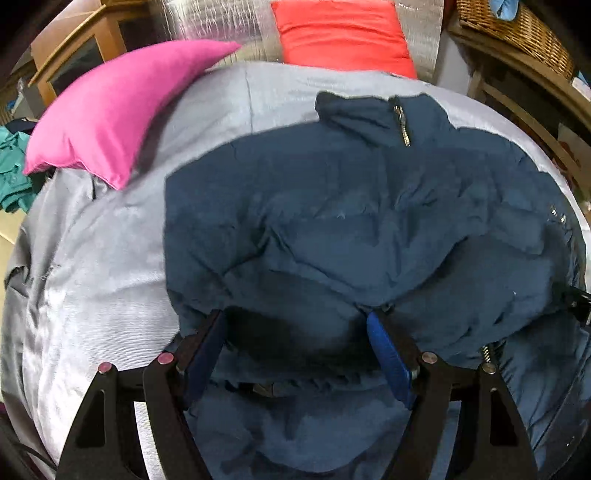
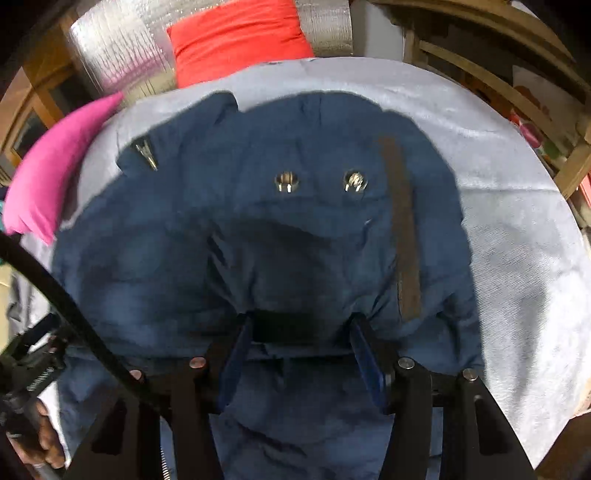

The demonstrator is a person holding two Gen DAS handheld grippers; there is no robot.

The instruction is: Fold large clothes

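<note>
Both the left gripper (image 1: 295, 328) and the right gripper (image 2: 301, 332) pinch thick bunches of the navy jacket's (image 1: 351, 206) near hem to carry it toward the collar (image 1: 369, 110).

The jacket (image 1: 369, 221) is dark navy blue all over, plain, with a silver zip (image 1: 402, 127) at its collar and two shiny silver snaps (image 2: 287, 182) on its front. A brownish-grey strip (image 2: 404, 236) runs down it toward the bed's right edge. The bedcover (image 1: 92, 266) is pale silvery grey with a fine ribbed sheen. At the bed's far left corner lies a plain hot-pink pillow (image 1: 110, 110); at the far edge, a plain orange-red pillow (image 1: 343, 33). The gripper frames are black, their finger pads (image 1: 389, 350) bright blue. A basket (image 1: 517, 26) is golden-tan wicker.
</note>
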